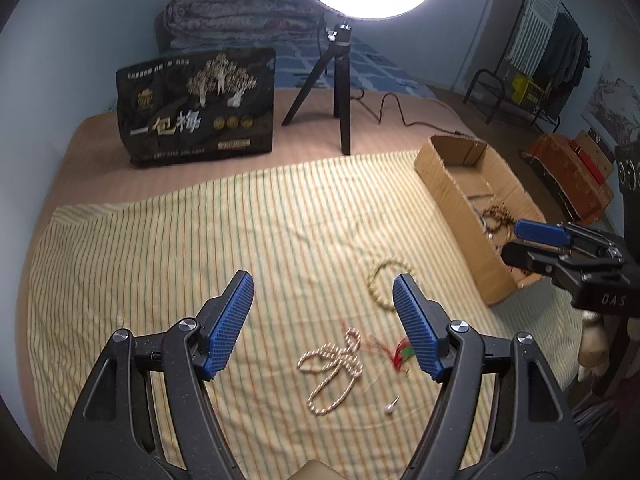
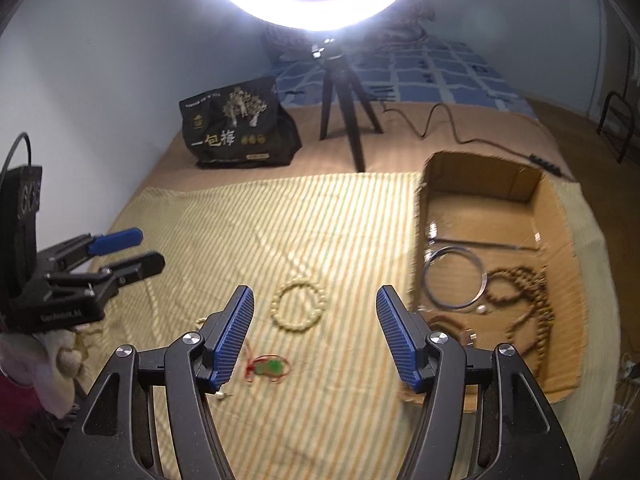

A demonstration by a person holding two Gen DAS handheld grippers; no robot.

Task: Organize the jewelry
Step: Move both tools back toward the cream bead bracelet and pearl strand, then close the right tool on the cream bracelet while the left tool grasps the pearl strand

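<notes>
On the striped cloth [image 1: 200,232] lie a cream bead bracelet [image 1: 378,280] [image 2: 298,306], a long white bead necklace [image 1: 332,368], a red cord with green stones [image 2: 268,368] [image 1: 396,354] and a small pearl earring [image 1: 390,408]. My left gripper [image 1: 323,300] is open and empty above the necklace. My right gripper [image 2: 315,312] is open and empty, between the bracelet and the cardboard box [image 2: 560,216] [image 1: 444,184]. The box holds a metal bangle [image 2: 454,278], a brown bead string [image 2: 532,300] and other pieces.
A ring light on a black tripod [image 1: 340,80] [image 2: 344,100] and a black snack bag [image 1: 196,108] [image 2: 236,128] stand at the back of the bed. A cable [image 1: 396,108] runs behind the box. A clothes rack [image 1: 556,52] stands at far right.
</notes>
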